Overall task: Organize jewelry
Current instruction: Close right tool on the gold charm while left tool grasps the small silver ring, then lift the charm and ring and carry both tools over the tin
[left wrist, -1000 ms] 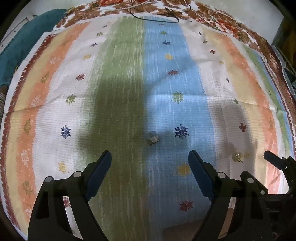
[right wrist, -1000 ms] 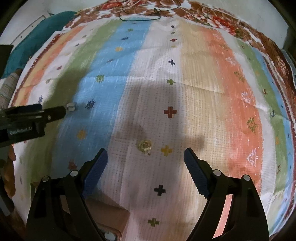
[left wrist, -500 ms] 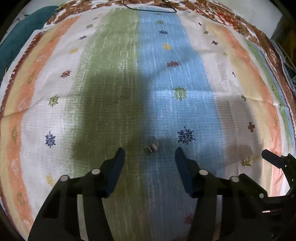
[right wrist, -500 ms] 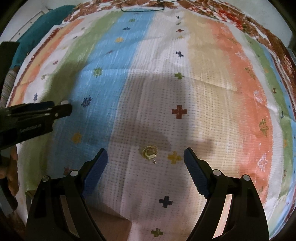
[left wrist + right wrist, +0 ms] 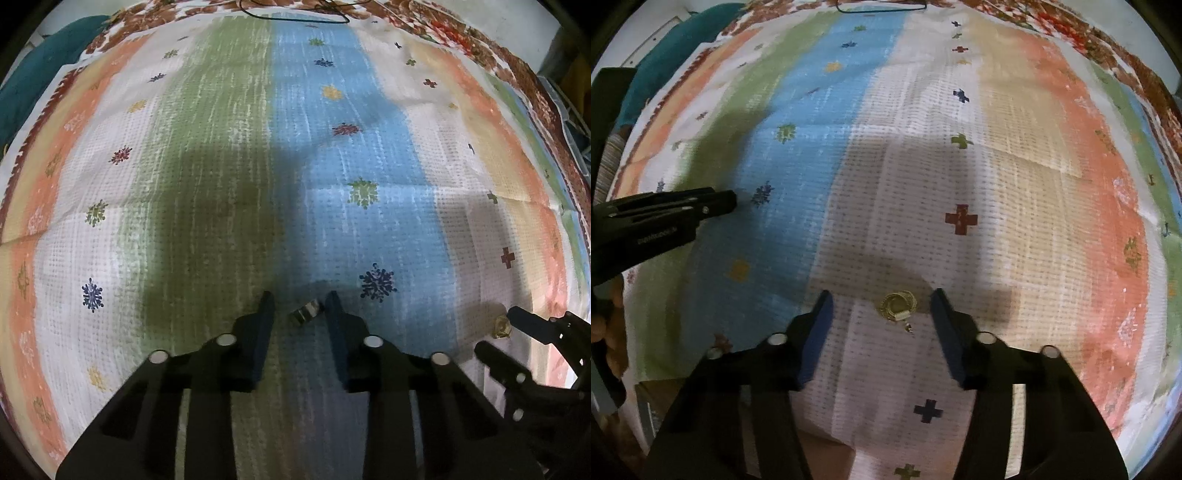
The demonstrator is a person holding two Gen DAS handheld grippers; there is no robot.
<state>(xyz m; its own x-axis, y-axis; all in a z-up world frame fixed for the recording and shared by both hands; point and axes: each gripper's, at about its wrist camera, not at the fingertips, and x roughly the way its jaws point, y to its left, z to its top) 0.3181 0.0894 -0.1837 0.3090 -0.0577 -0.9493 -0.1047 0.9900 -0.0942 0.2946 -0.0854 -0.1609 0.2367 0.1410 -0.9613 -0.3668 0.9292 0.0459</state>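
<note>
A small silver ring [image 5: 306,312] lies on the striped cloth [image 5: 229,155] where green meets blue. My left gripper [image 5: 300,300] straddles it with its jaws closing. The right pad is close against the ring and the left pad stands a little apart from it. A coiled gold piece [image 5: 898,304] rests on the white stripe between the fingers of my right gripper [image 5: 882,295]. Those jaws are closing too, with a gap on both sides. The left wrist view shows the right gripper [image 5: 498,330] around the gold piece [image 5: 501,326]. The left gripper [image 5: 729,201] enters from the left, hiding the ring.
A thin black cord [image 5: 295,14] lies at the cloth's far edge. Teal fabric [image 5: 37,74] sits beyond the far left corner. Part of a hand [image 5: 602,321] shows at the left edge of the right wrist view.
Both grippers have sunk toward the cloth and narrowed their jaws. The left pair closed in most, from wide apart to nearly against the ring. Ring and gold piece have stayed put.
</note>
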